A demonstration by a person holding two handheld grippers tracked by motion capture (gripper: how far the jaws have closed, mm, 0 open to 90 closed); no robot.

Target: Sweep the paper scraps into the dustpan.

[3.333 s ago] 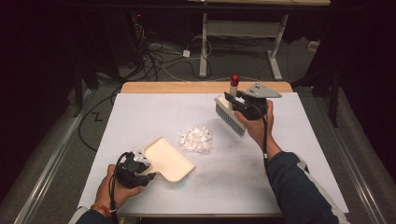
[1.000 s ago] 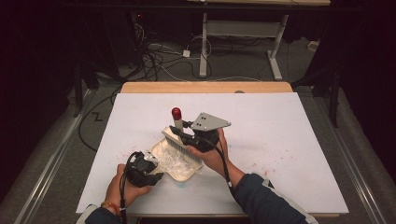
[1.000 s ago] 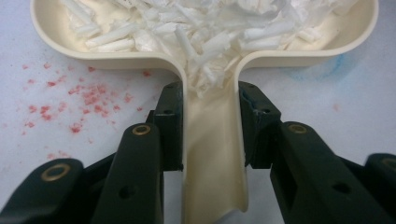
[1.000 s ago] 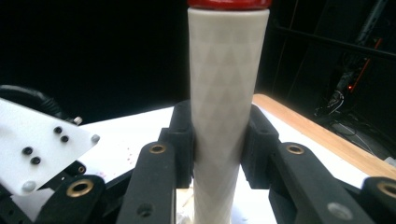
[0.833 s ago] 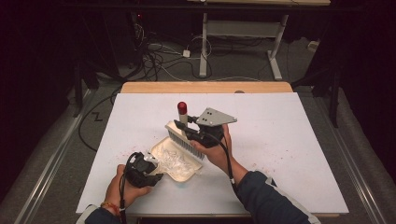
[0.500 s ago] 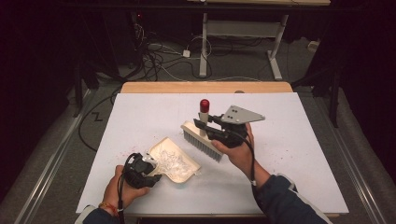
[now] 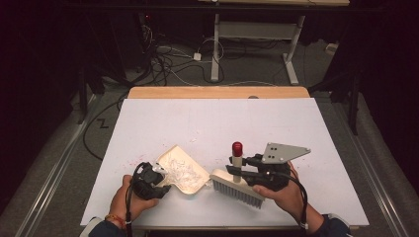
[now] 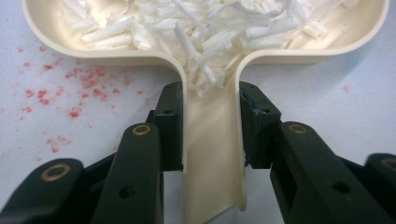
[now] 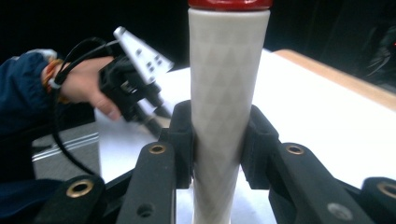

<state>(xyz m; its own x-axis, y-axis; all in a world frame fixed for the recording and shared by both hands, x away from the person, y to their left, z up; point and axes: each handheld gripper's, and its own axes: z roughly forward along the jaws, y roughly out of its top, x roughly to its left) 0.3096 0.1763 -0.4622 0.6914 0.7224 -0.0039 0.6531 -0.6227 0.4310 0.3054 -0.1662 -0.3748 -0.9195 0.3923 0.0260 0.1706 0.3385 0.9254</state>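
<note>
- My left gripper (image 8: 210, 140) clamps its 2 jaws on the handle of the cream plastic dustpan (image 7: 181, 168), which lies flat on the white table (image 7: 276, 123).
- White paper shreds (image 8: 201, 28) fill the dustpan (some spill into its handle).
- My right gripper (image 9: 217, 140) grips the red-capped cream hand brush (image 7: 237, 183), just right of the dustpan, bristles down.

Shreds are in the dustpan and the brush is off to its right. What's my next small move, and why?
Probably lower the brush onto the table and release it. The paper shreds sit in the dustpan, held by the left gripper; sweeping looks finished.
</note>
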